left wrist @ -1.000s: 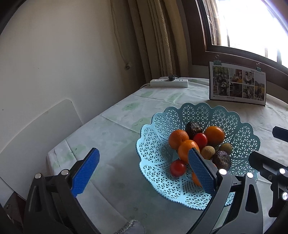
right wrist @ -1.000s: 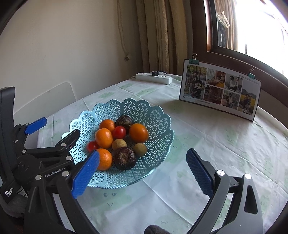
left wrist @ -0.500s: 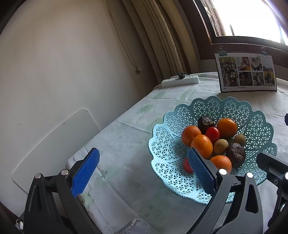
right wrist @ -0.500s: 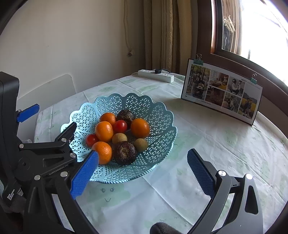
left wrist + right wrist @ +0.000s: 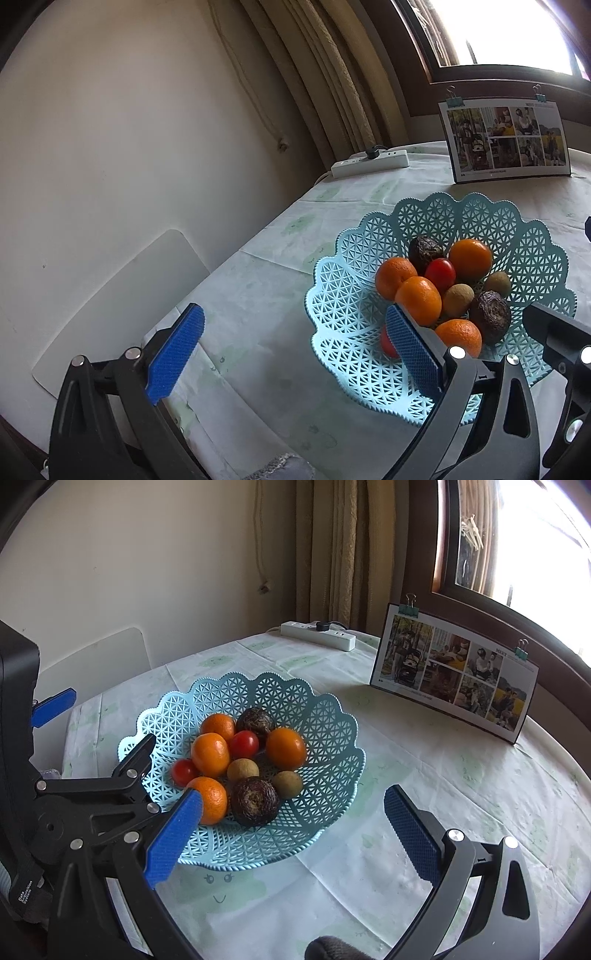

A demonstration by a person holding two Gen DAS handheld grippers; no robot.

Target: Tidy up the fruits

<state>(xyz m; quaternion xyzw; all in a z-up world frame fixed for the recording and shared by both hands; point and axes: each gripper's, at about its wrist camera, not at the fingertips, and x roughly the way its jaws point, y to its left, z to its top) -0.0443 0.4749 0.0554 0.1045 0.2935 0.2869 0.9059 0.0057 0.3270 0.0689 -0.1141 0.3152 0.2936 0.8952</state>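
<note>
Fruit basket [image 5: 325, 716], both grippers [image 5: 291, 830] spread, empty

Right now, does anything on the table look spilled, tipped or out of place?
Nothing stands out. The blue basket sits flat on the tablecloth with all the fruit inside it, none spilled. The photo card stands upright and the power strip lies by the wall. Both grippers are open and empty.

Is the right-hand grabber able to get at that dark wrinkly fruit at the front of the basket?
Probably yes. The right gripper is open, its jaws wide, with the dark fruit just ahead, uncovered. An orange and a small brown fruit crowd its sides.
</note>
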